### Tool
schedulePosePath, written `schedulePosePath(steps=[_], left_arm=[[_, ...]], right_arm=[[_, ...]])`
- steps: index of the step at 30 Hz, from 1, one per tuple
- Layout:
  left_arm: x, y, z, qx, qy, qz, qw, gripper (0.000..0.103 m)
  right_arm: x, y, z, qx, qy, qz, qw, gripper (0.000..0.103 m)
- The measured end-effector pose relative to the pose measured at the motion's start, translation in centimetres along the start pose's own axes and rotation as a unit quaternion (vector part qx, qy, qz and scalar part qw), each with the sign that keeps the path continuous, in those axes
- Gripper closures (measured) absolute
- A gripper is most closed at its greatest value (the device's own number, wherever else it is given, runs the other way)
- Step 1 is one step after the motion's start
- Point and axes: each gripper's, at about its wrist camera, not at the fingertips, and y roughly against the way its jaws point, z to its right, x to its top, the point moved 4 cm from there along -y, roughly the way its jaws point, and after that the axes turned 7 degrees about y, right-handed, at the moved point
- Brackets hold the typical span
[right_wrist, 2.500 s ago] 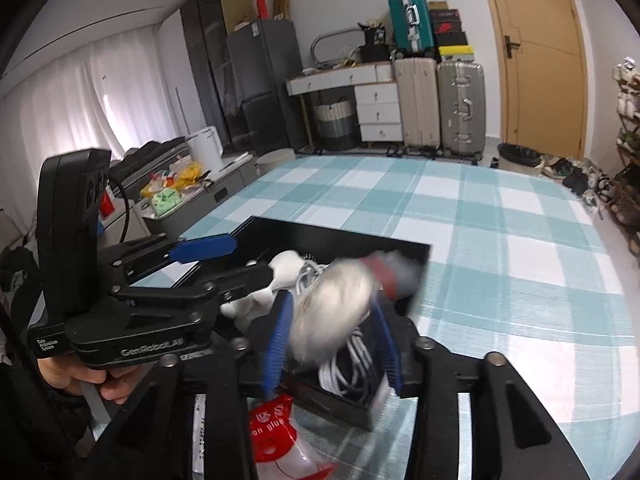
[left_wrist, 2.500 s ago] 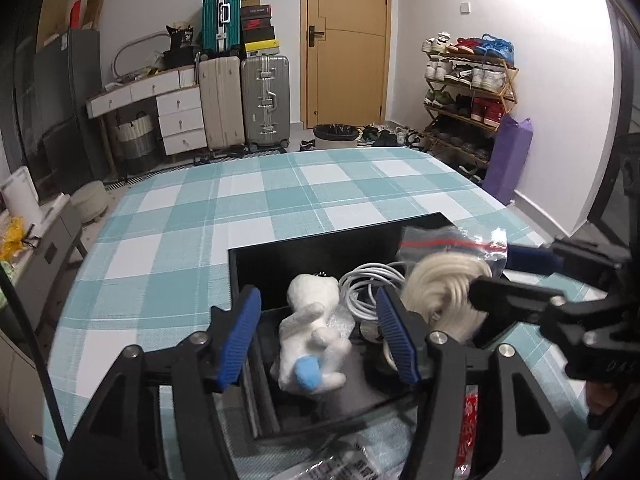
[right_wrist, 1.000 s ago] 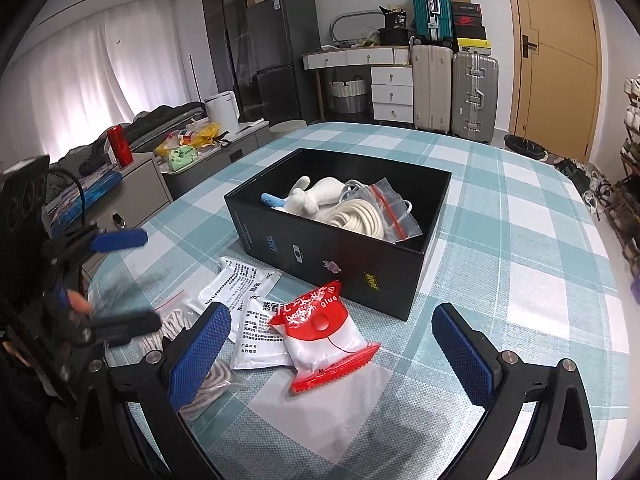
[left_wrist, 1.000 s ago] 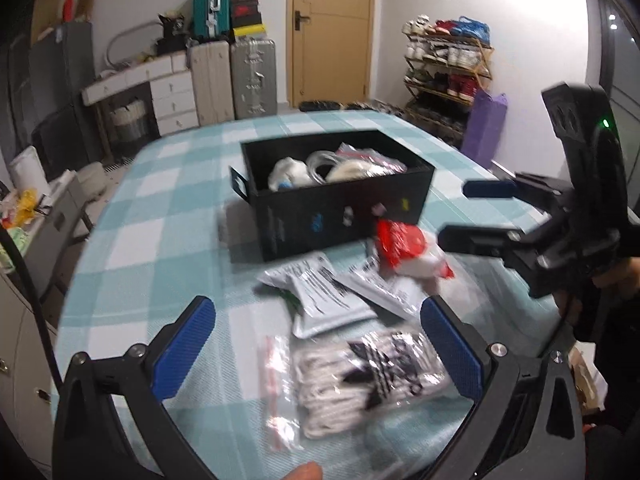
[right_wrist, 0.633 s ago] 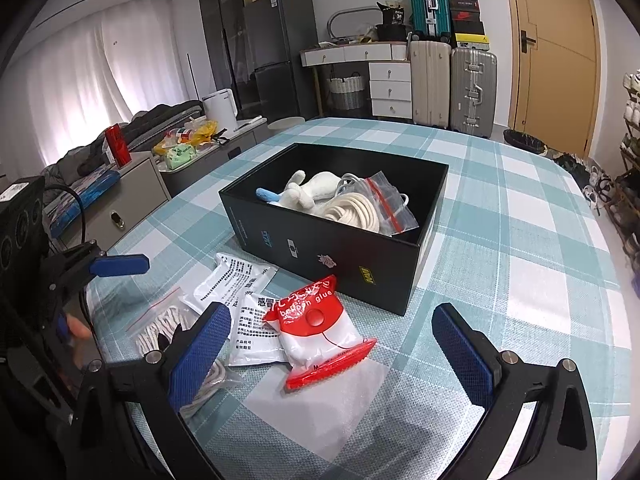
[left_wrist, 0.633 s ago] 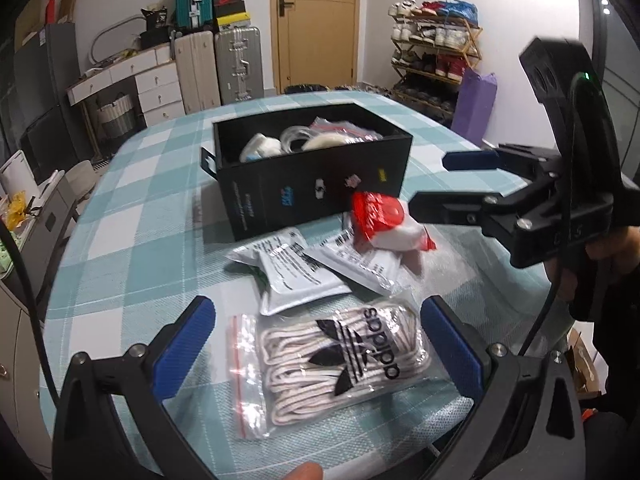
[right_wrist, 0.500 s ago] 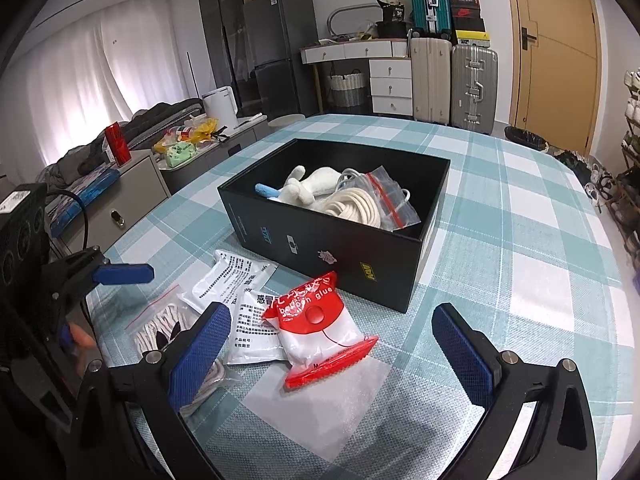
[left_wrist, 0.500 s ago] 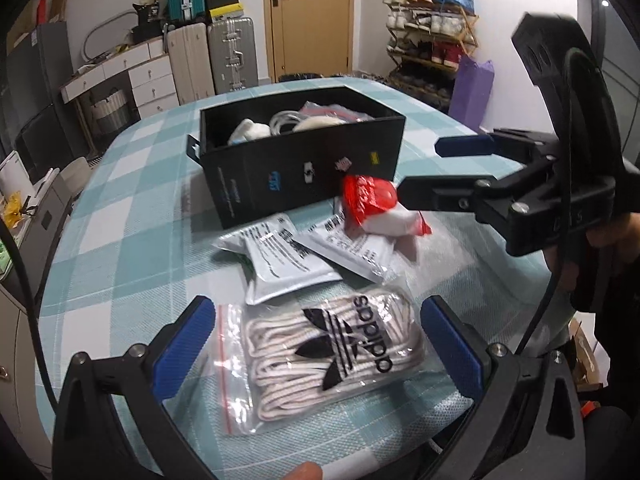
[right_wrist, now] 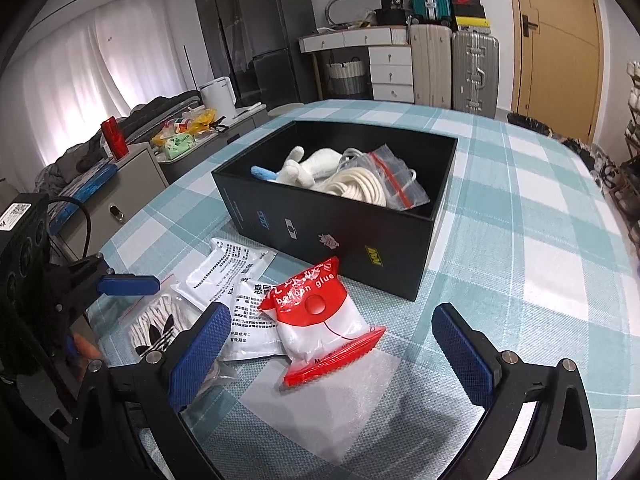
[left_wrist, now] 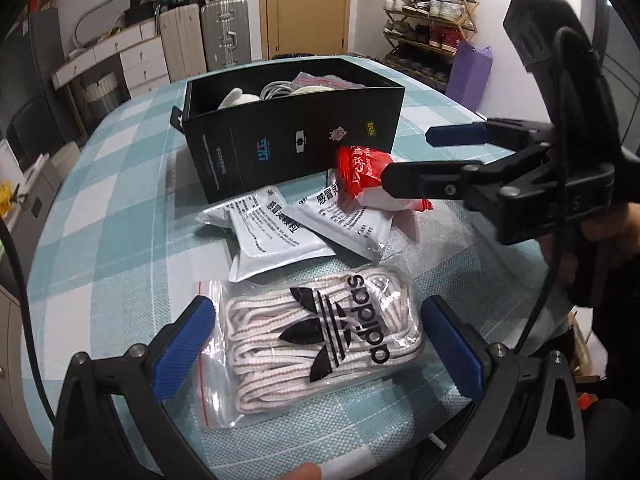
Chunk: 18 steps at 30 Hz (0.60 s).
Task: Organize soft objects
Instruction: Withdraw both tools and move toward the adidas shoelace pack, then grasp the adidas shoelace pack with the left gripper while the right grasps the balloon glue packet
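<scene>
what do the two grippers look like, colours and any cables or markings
Both the left gripper and the right gripper are matte black frames with silver screw heads and two long fingers tipped with blue textured pads. The right gripper's body carries faint raised lettering, and a black cable runs down past a boxy black block on top. Bare fingers of the person's hand wrap its handle.

I see woven, matt checked cloth covering the counter (right_wrist: 520,208), and on it a matt black cardboard box (right_wrist: 328,224) holding a fuzzy white plush toy (right_wrist: 308,168). The lace bag (left_wrist: 316,336) is clear glossy plastic over cotton-looking cords, the two sachets (left_wrist: 280,236) are smooth grey film, and the red-and-white pack (right_wrist: 320,320) shines. My left gripper's fingers (left_wrist: 182,346) carry rough, knurled blue pads on matt black plastic.
</scene>
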Motion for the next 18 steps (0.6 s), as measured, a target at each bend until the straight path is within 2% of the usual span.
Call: schedulePosePath(steps=[6, 8, 10, 18], left_arm=[[-0.3, 0.0, 0.3, -0.003, -0.003, -0.004, 1.0000, 0.000], [-0.4, 0.0, 0.3, -0.005, -0.002, -0.005, 1.0000, 0.000], [-0.4, -0.1, 0.3, -0.005, -0.001, -0.004, 1.0000, 0.000], [-0.4, -0.5, 0.3, 0.002, -0.012, -0.010, 0.9999, 0.000]], right_arm=[[-0.2, -1.2, 0.0, -0.005, -0.001, -0.021, 1.000, 0.003], [-0.2, -1.5, -0.2, -0.001, 0.004, -0.026, 1.000, 0.008], [-0.3, -1.8, -0.4, 0.001, 0.008, -0.030, 1.000, 0.019], [-0.6, -2.2, -0.7, 0.005, 0.014, -0.034, 0.999, 0.039]])
